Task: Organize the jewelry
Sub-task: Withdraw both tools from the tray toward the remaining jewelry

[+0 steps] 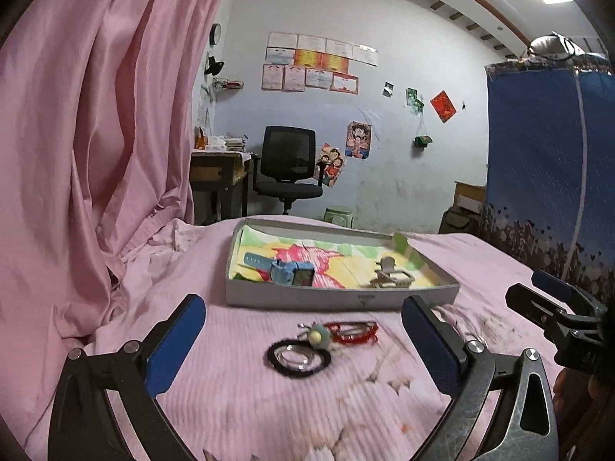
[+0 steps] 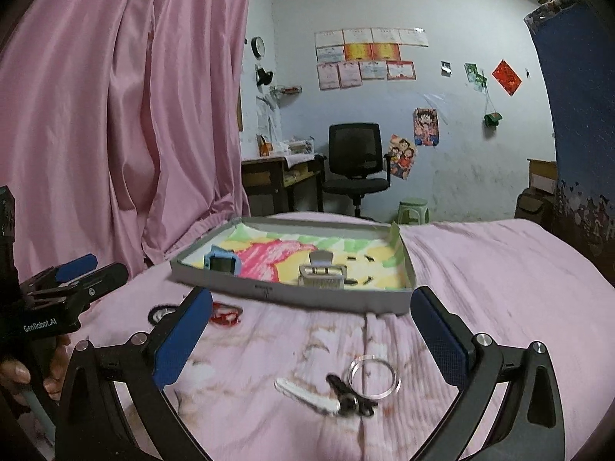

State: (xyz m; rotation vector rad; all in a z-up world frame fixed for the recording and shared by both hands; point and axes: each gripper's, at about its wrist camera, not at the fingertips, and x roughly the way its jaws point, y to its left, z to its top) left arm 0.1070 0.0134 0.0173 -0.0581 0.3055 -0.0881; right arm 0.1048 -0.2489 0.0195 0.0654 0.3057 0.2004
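While both tongs, left tongs (image 1: 303, 330) and right tongs (image 2: 311, 326), hover open and empty, picking seems next: ring (image 2: 373, 377) into tray (image 2: 292, 295).

- bed with pink ribbed cover (image 1: 238, 403)
- shallow grey cardboard box (image 1: 338, 301) on it
- black beaded bracelet (image 1: 298, 359), red beaded bracelet (image 1: 355, 332), clear glass bangle (image 2: 373, 377), white clip (image 2: 307, 393) loose on cover

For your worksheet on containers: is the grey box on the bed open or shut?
Open. The grey box has no lid on; its coloured lining, a blue watch and a silver watch show inside.
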